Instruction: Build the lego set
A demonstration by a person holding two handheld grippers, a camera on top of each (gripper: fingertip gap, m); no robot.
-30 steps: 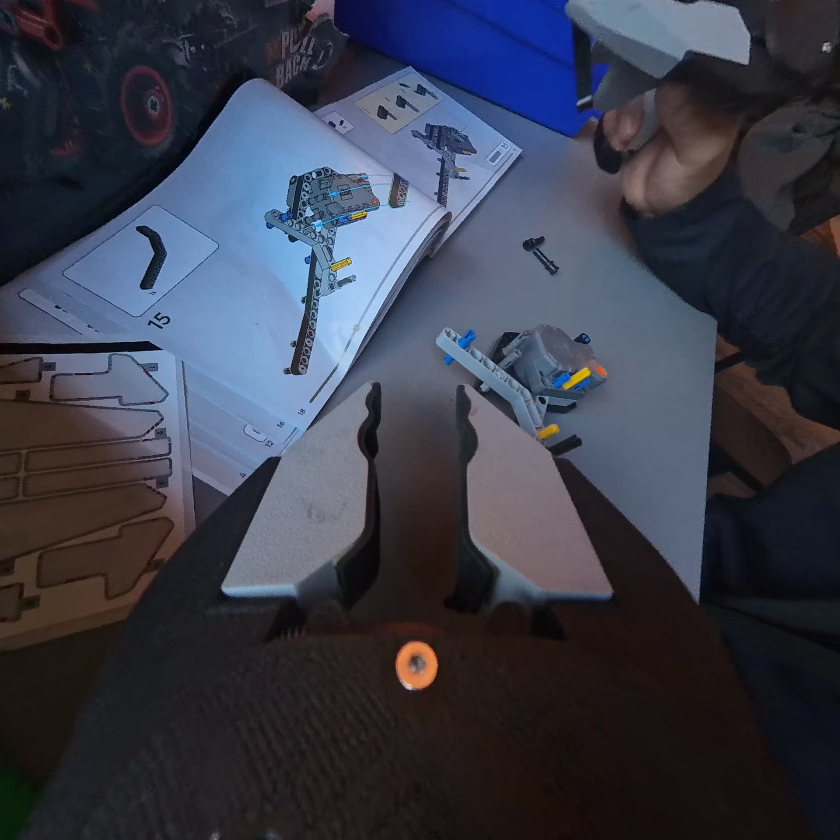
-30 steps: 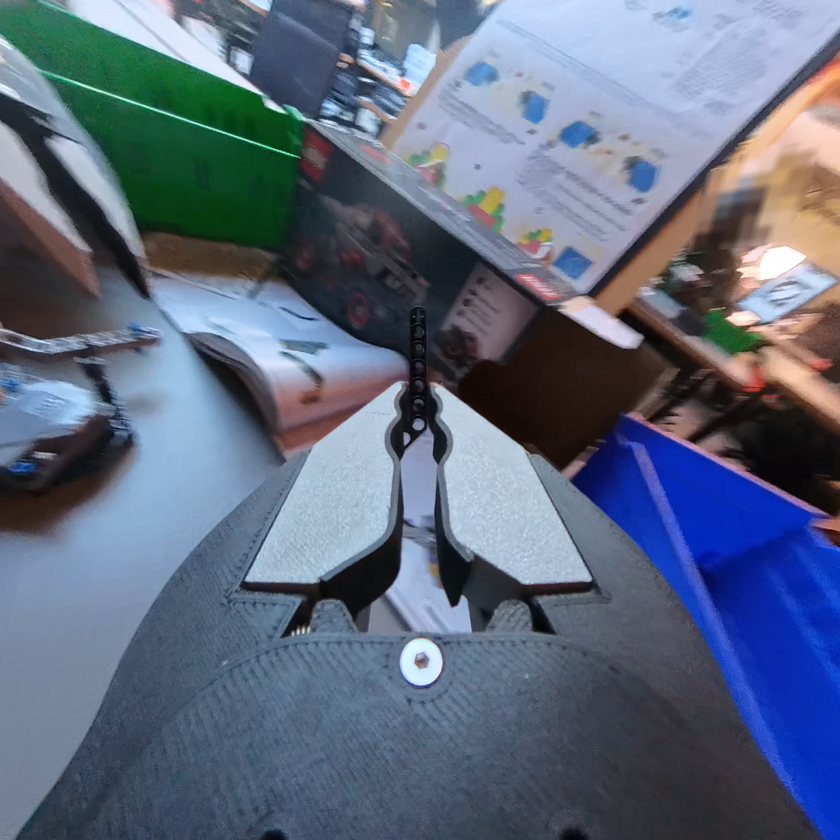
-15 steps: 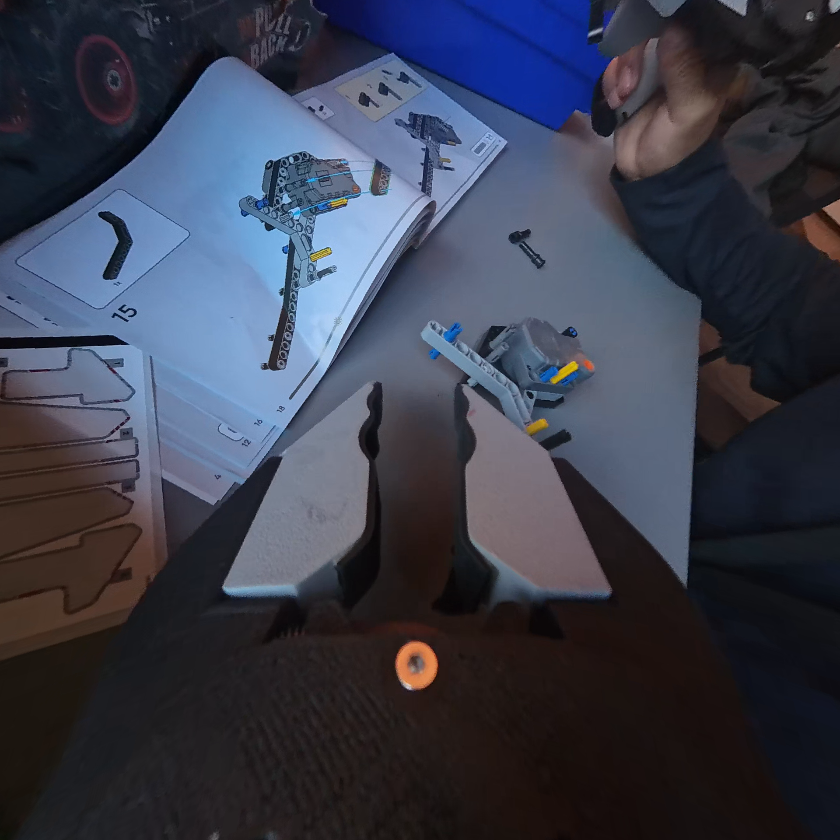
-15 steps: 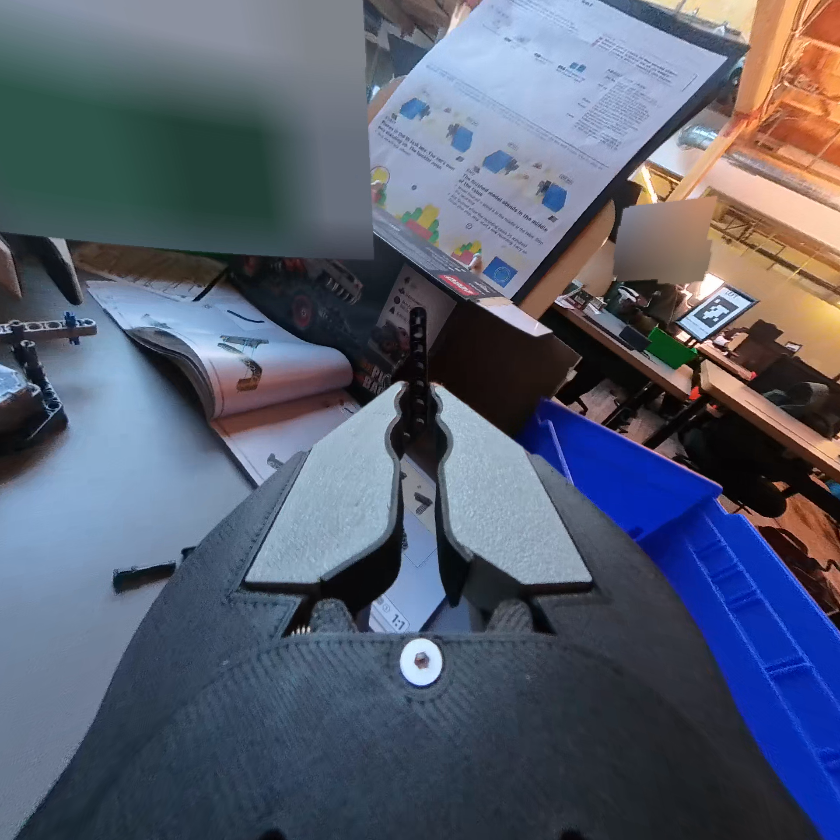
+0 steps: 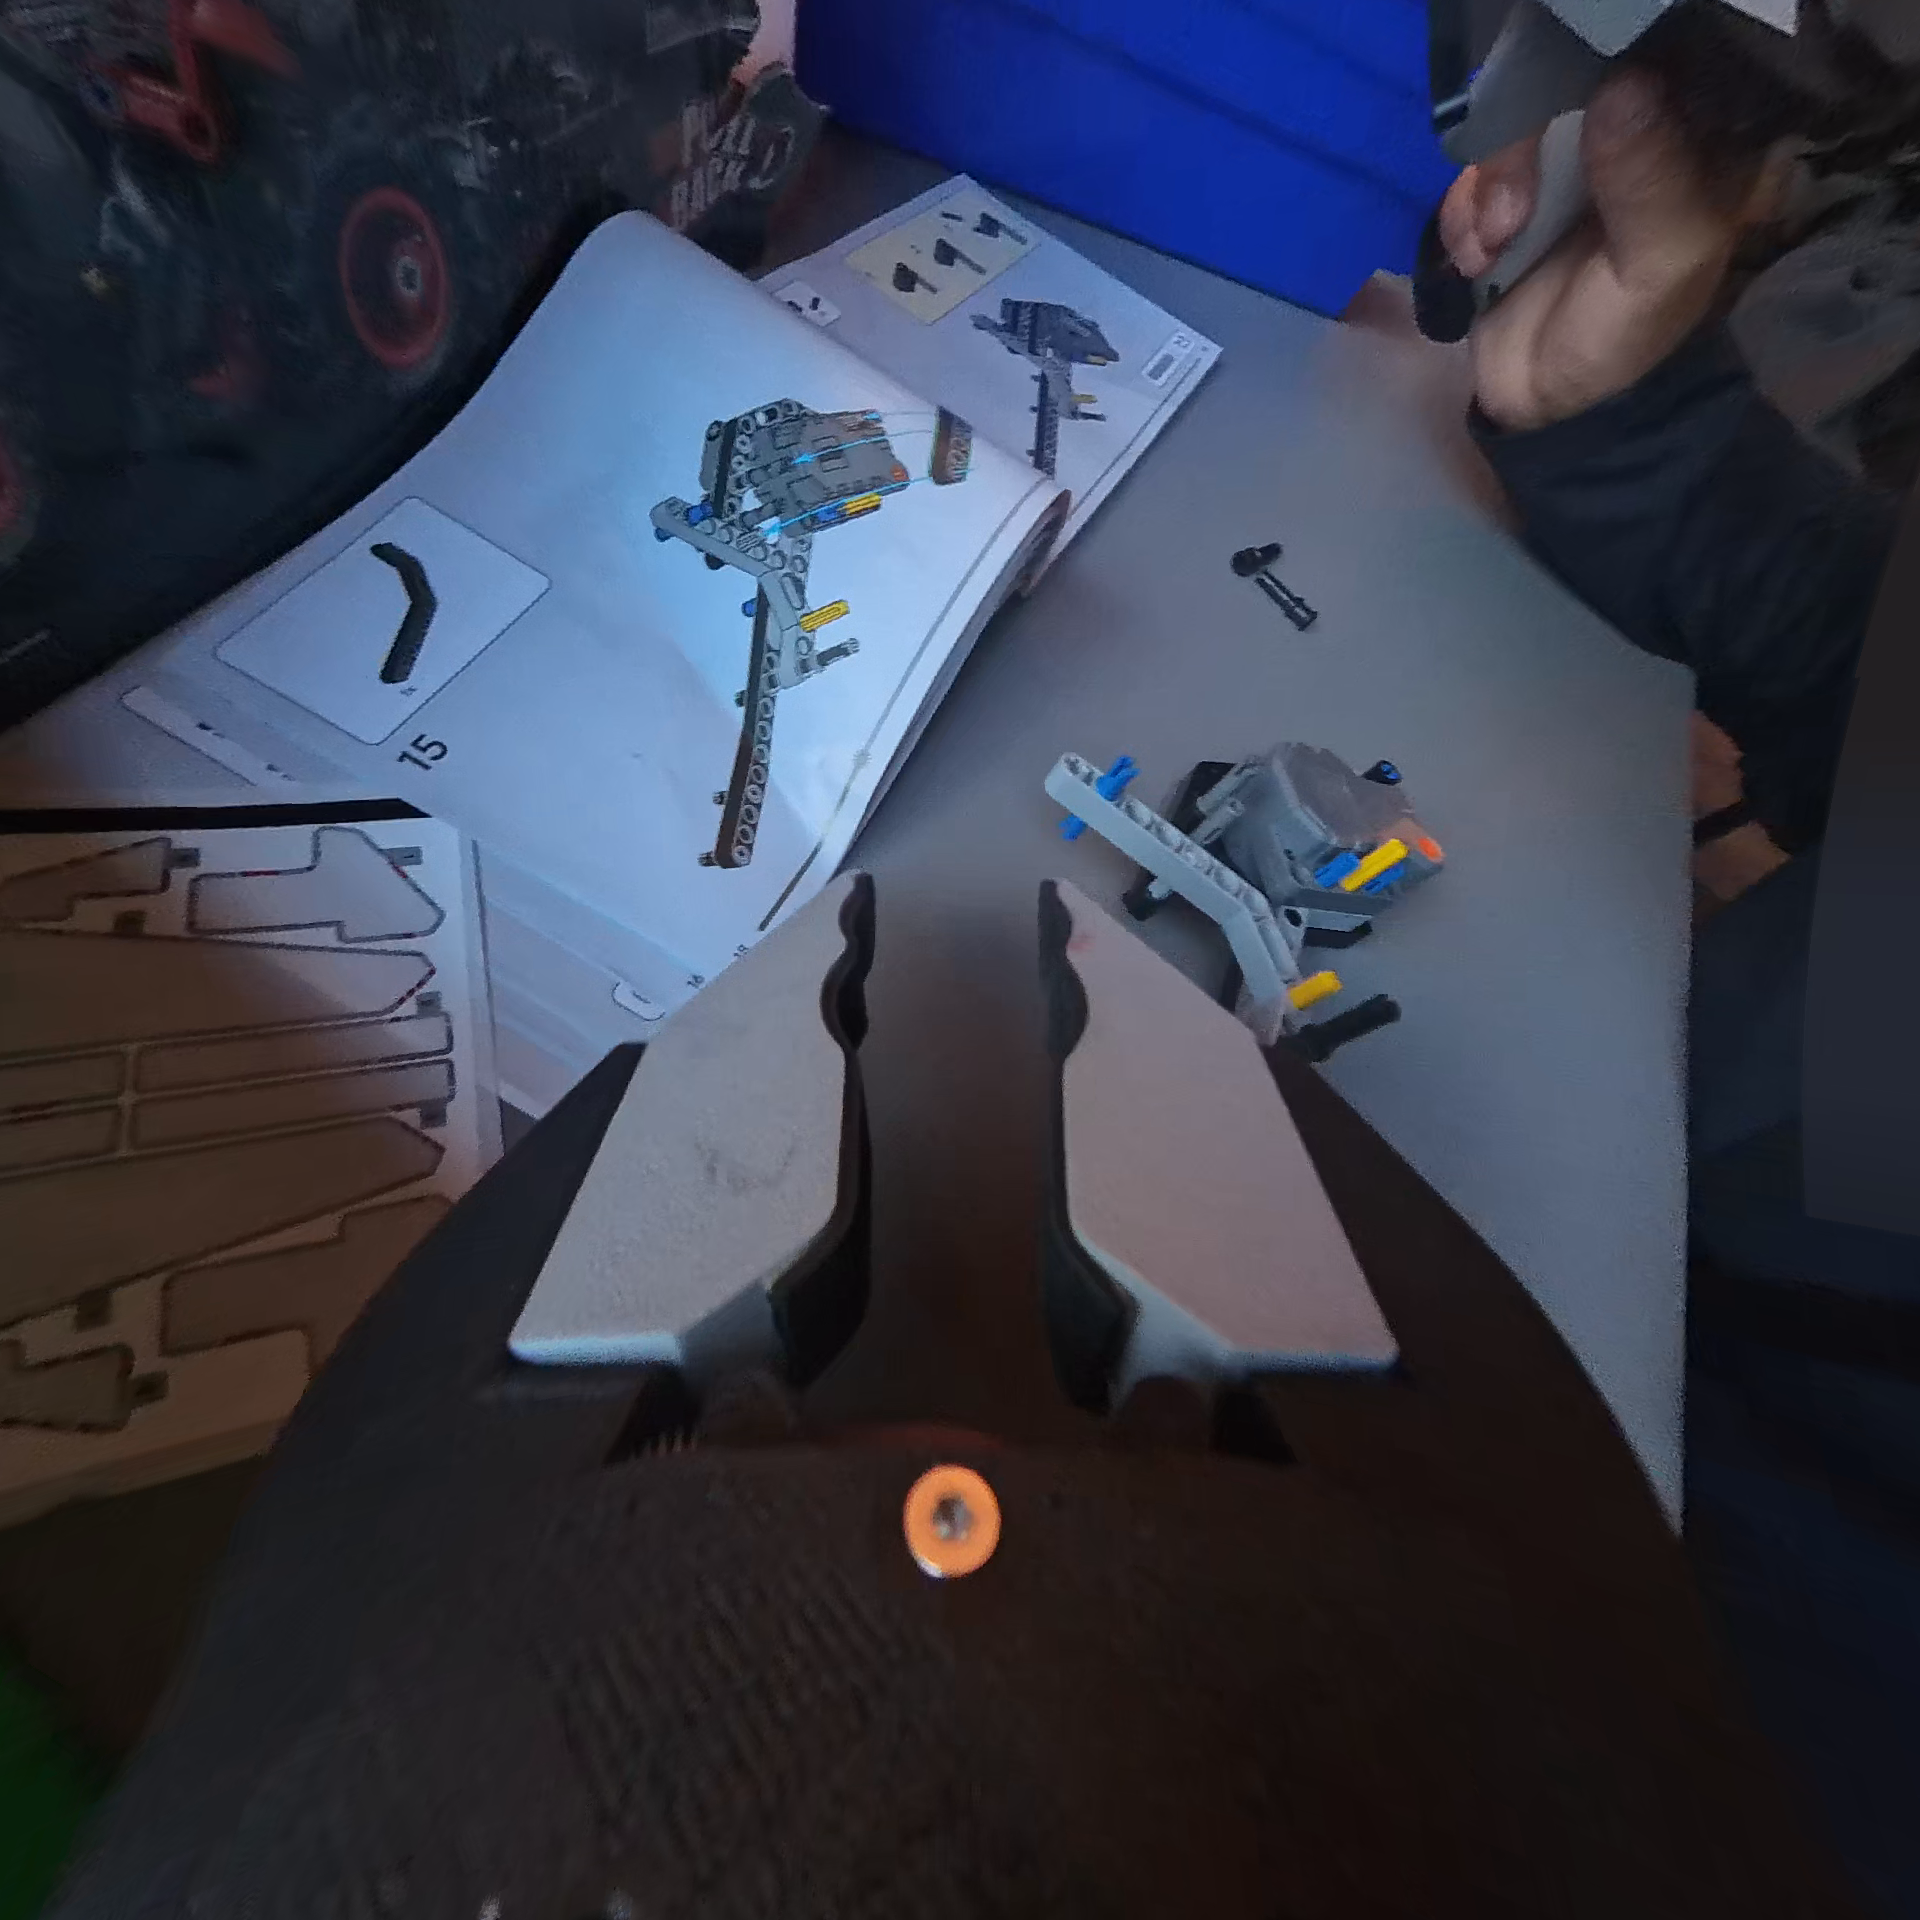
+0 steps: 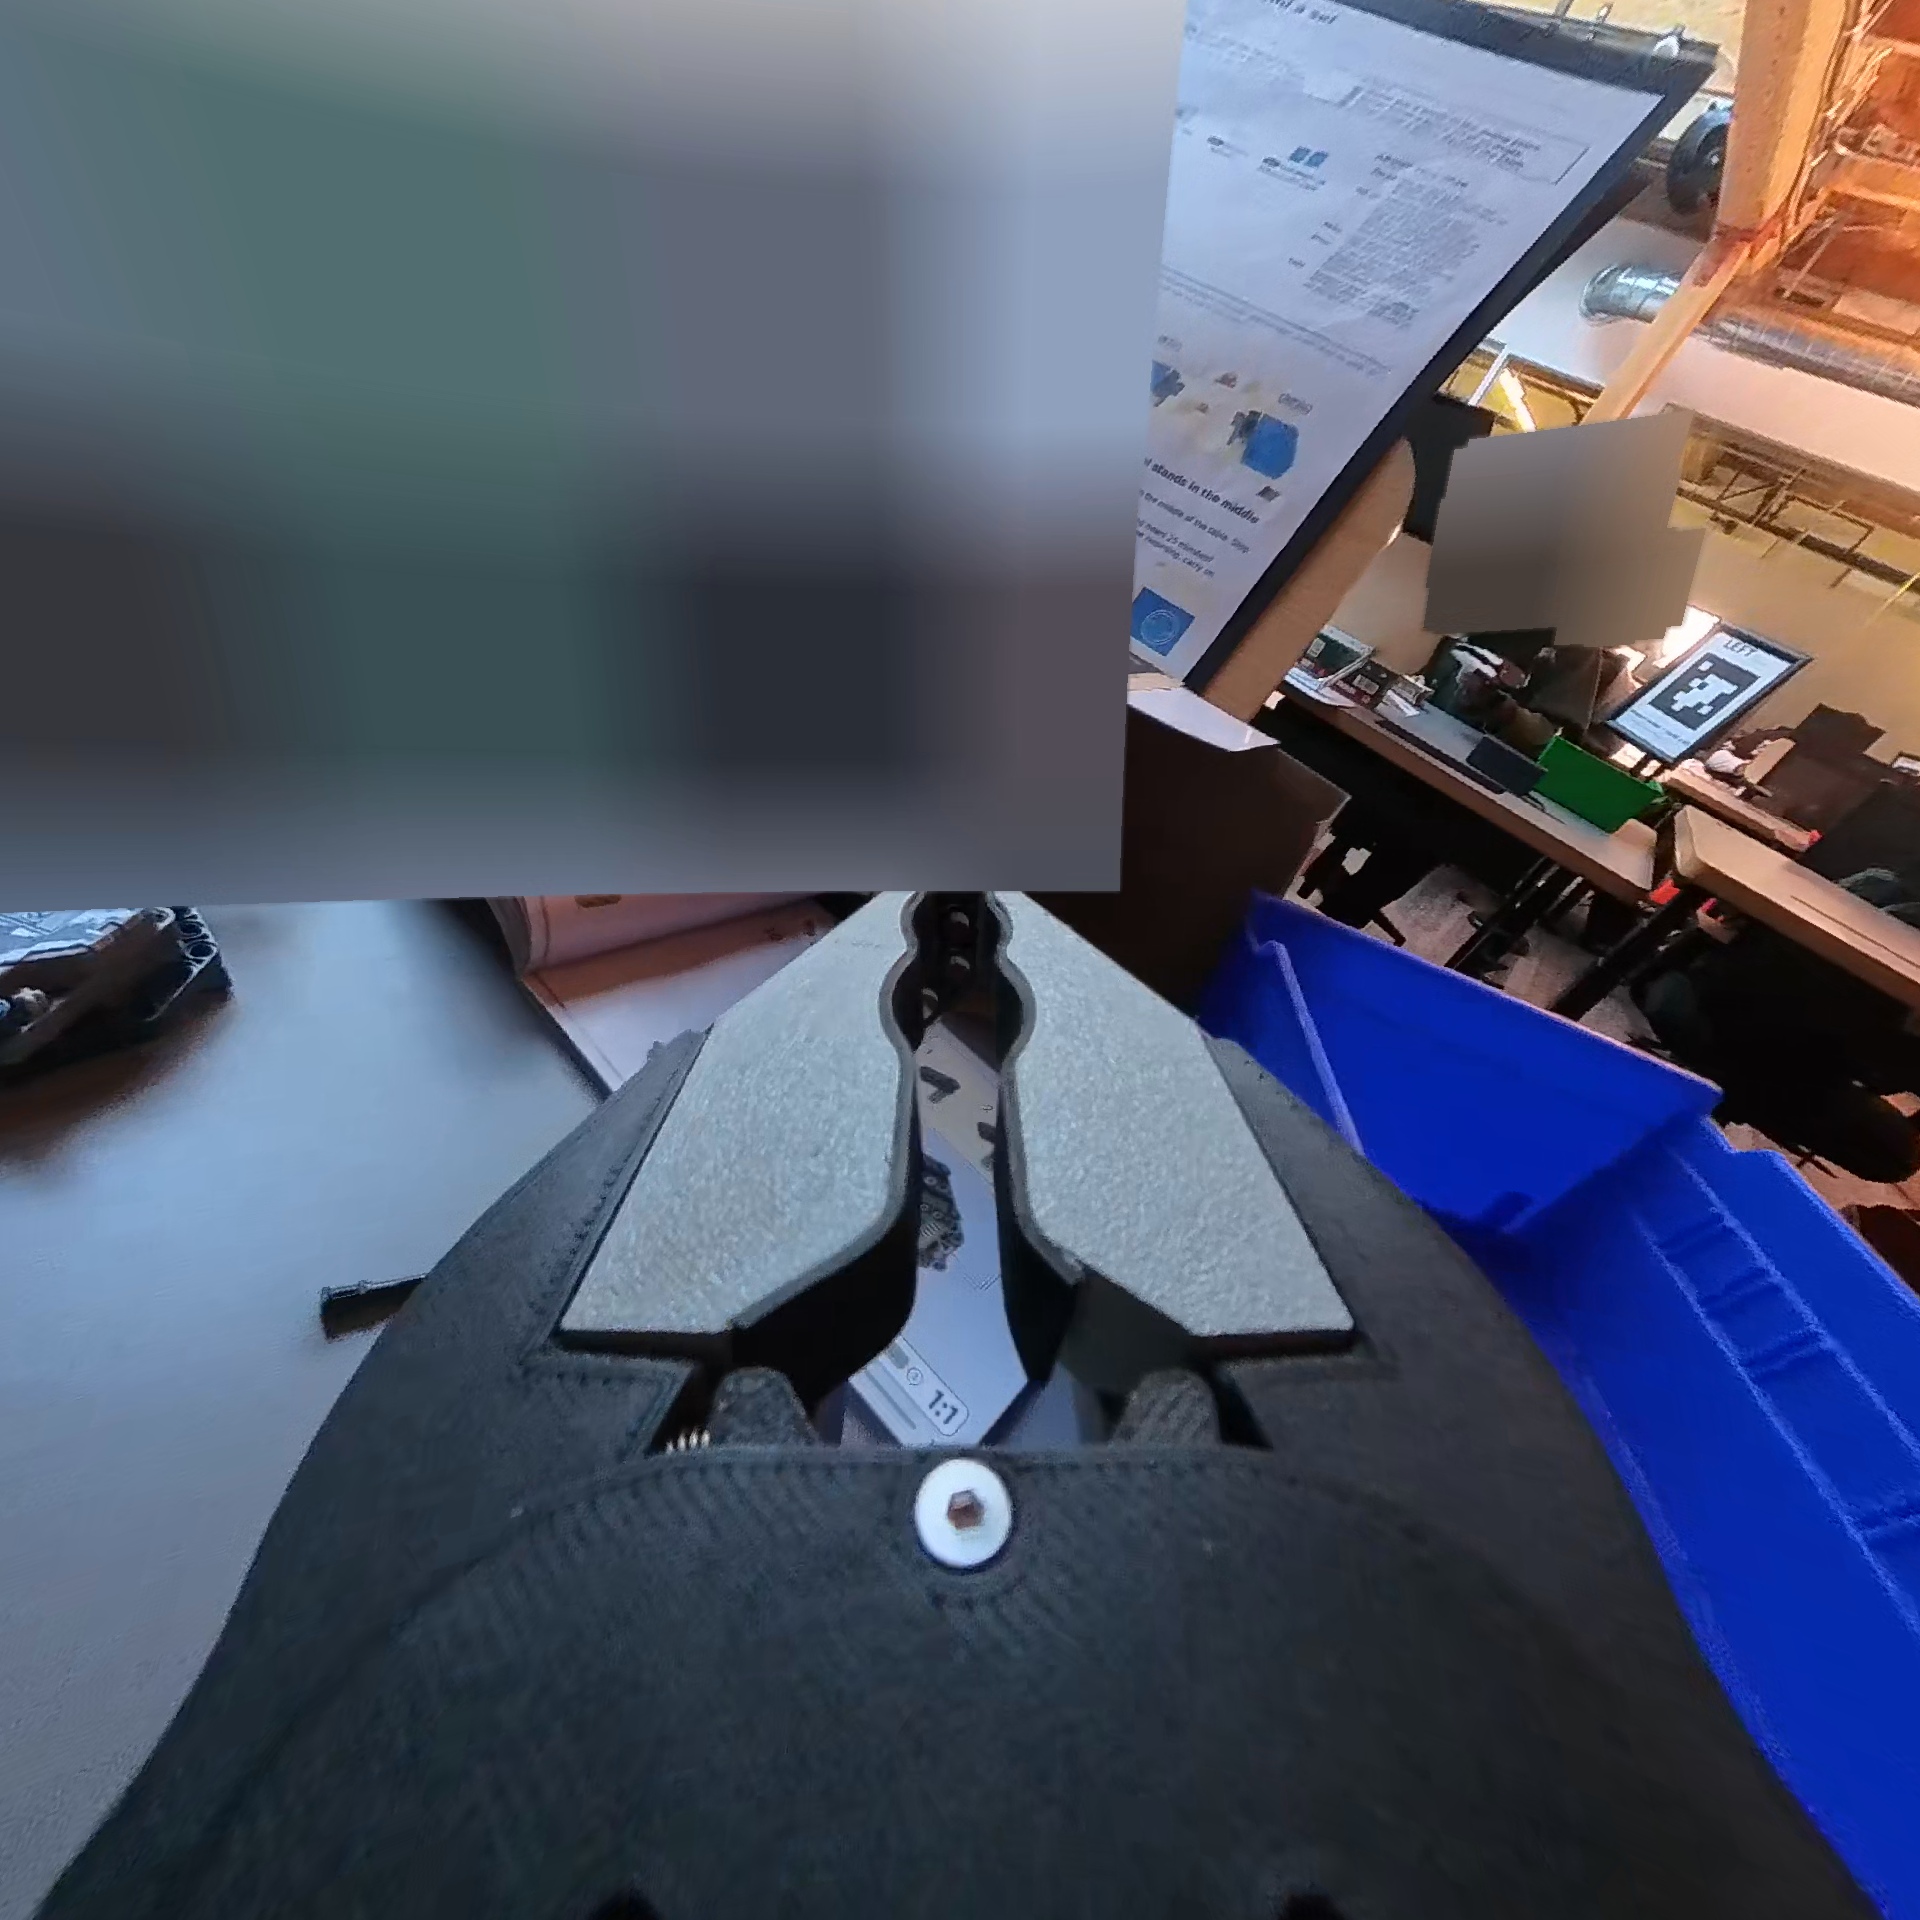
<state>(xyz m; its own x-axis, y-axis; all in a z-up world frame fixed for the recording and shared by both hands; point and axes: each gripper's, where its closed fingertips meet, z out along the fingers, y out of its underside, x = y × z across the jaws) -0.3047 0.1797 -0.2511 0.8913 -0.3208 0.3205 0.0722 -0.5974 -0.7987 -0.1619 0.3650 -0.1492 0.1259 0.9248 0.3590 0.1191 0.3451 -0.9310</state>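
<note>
My left gripper (image 5: 951,902) is open and empty, held above the grey table. The part-built grey Lego assembly (image 5: 1247,862), with blue and yellow pins, lies just right of its tips. The open instruction booklet (image 5: 623,582) lies to the far left. My right gripper (image 6: 954,916) is shut on a thin black holed beam (image 6: 948,961) that stands up between its fingers; a blur patch hides the beam's upper end. The assembly also shows in the right wrist view (image 6: 104,966), far left. The hand holding the right gripper (image 5: 1558,260) is at the left view's top right.
A loose black pin (image 5: 1273,587) lies on the table beyond the assembly and shows left of the right gripper (image 6: 364,1294). A blue bin (image 6: 1558,1195) stands at the right. A dark Lego box (image 5: 260,260) and a sticker sheet (image 5: 208,1039) are at the left. There is about 25 cm between the tips of the two grippers. My right gripper's tips are some 15 cm from the loose black pin (image 5: 1273,587).
My right gripper has swung right and tilted up, away from the assembly towards the blue bin, still holding the black beam. My left gripper stays open and has only drifted slightly.
</note>
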